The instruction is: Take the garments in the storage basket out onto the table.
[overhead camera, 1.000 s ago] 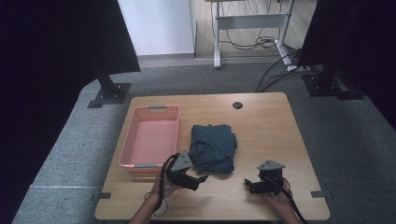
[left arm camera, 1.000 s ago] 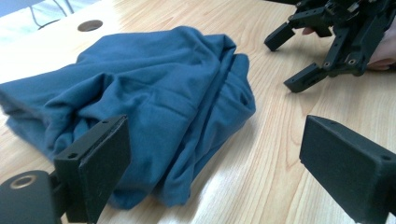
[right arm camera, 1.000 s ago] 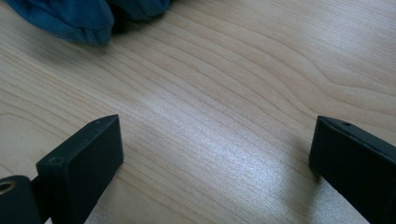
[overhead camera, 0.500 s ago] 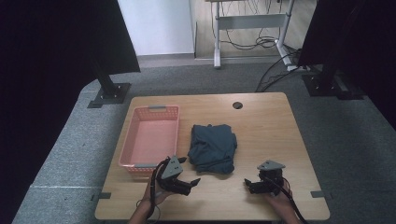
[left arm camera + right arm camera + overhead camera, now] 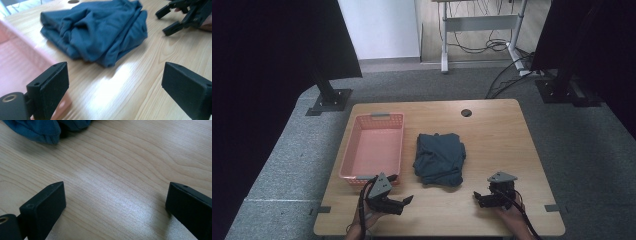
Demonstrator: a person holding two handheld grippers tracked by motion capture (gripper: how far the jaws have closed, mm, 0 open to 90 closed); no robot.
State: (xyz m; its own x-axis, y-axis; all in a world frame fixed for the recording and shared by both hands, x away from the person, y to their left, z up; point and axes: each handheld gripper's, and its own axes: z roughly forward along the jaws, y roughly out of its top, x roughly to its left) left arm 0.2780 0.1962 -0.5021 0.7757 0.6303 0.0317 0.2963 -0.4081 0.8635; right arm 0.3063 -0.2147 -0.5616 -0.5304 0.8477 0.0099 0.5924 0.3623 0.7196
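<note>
Both tongs agape, crumpled blue cloth (image 5: 440, 158)

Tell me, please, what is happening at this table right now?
A person holds a gripper in each hand near the front edge of a wooden table. The left gripper and the right gripper are both open and hold nothing. A folded blue cloth lies between them, farther back, beside a pink basket.
</note>
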